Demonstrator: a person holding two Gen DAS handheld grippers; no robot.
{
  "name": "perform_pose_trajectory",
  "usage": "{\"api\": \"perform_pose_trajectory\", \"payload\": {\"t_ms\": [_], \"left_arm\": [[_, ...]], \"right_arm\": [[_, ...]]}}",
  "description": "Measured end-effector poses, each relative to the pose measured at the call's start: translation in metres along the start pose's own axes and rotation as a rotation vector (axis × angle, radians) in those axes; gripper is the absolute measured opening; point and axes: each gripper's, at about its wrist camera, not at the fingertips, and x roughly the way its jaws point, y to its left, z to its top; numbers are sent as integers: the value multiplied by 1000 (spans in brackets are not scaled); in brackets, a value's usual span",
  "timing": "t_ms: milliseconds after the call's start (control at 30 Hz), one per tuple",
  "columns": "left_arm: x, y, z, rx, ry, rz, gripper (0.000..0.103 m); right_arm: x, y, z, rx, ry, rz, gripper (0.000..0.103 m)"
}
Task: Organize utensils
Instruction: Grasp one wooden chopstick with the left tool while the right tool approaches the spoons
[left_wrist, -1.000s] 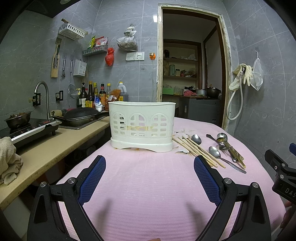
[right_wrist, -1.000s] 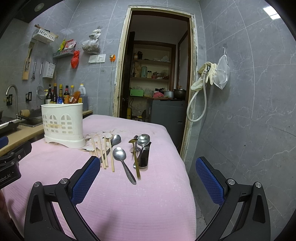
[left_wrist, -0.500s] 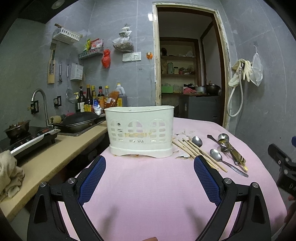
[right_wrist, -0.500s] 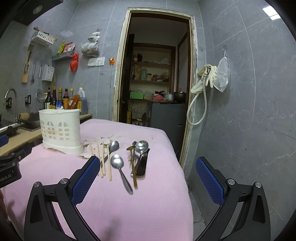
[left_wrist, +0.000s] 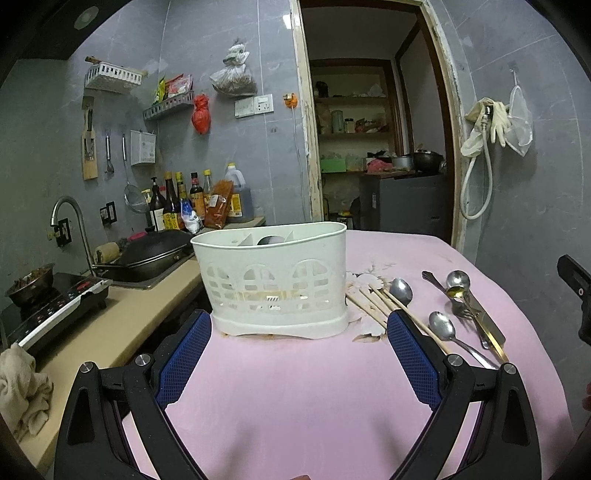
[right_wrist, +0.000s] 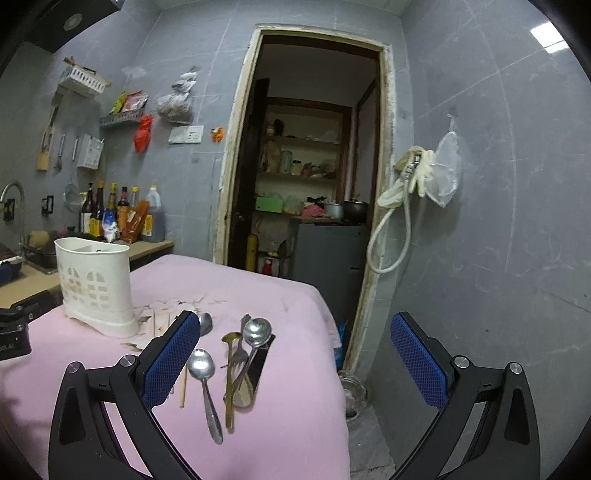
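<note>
A white slotted utensil holder stands on the pink-covered table. To its right lie wooden chopsticks, steel spoons, a gold spoon, a fork and a knife. My left gripper is open, a short way in front of the holder, holding nothing. My right gripper is open above the table's right edge, its left finger beside the spoons.
A kitchen counter with an induction hob, a sink, a dark pan and sauce bottles runs along the left. A cloth lies on its near end. A doorway opens behind the table; the floor drops off at right.
Both grippers have moved forward and risen, so the holder and the utensils look nearer and lower. Both stay open and hold nothing.
</note>
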Motion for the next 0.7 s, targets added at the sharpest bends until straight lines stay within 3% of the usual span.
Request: {"api": "perform_pose_trajectory", "payload": {"t_ms": [333,700], "left_arm": [[43,-18,10,13,103,-25,93],[92,-39,14,55,299,-168,93]], "right_arm": [[60,-14,8,0,134,89,103],[115,-28,1,17,330,190,103]]}}
